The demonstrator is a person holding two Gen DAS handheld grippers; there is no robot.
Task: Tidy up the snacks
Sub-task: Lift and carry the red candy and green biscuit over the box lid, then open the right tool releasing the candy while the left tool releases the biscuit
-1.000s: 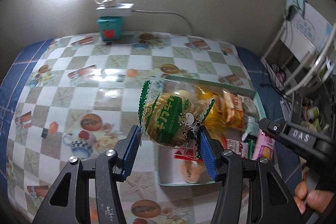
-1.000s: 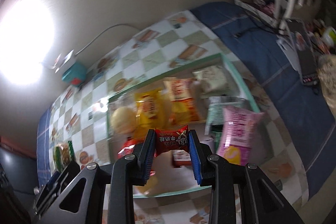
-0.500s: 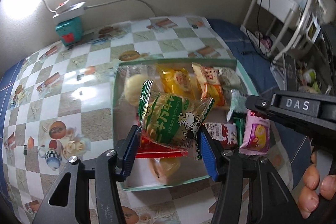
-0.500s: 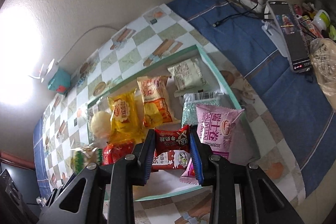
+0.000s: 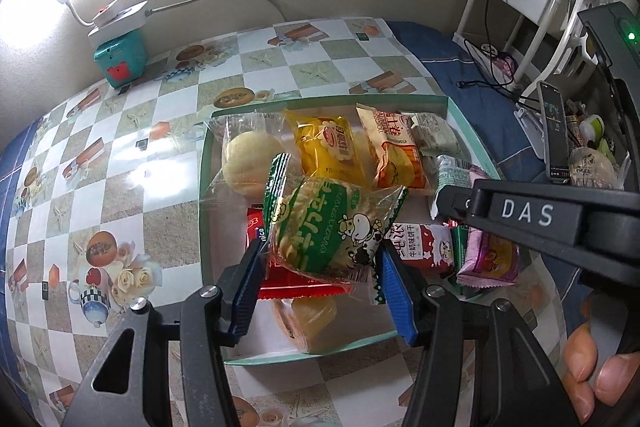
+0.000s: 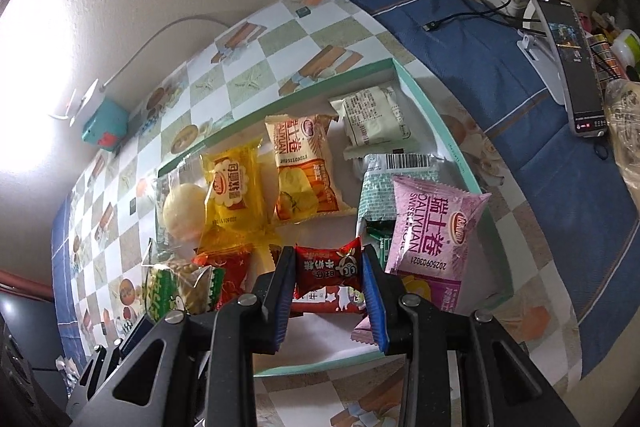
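**Snack tray nearly filled; two packets held above it**

Most of the sorting is judged to be done. In the right wrist view, a row of packets is seen laid in the shallow green-rimmed tray (image 6: 440, 131): a clear-wrapped round bun (image 6: 182, 211) at centre left, a yellow packet (image 6: 232, 191), an orange-and-cream packet (image 6: 304, 167) and a pale green packet (image 6: 374, 125) toward the upper centre. A pink packet (image 6: 432, 247) is propped at the tray's right side, over a teal one.

Two items are not yet set down. The green cow-printed biscuit packet (image 5: 328, 231) is clamped between the blue pads of the left gripper (image 5: 320, 279), at the centre of the left wrist view, over the tray's near half and above a red packet (image 5: 304, 283). A small red candy packet (image 6: 328, 273) is pinched by the right gripper (image 6: 326, 287), low in the centre of its frame, over the tray's front part.

What is left, as far as can be judged, is the placing of these two packets; bare white floor is visible near the tray's front rim. No loose snacks are seen on the checked tablecloth (image 5: 132, 131).
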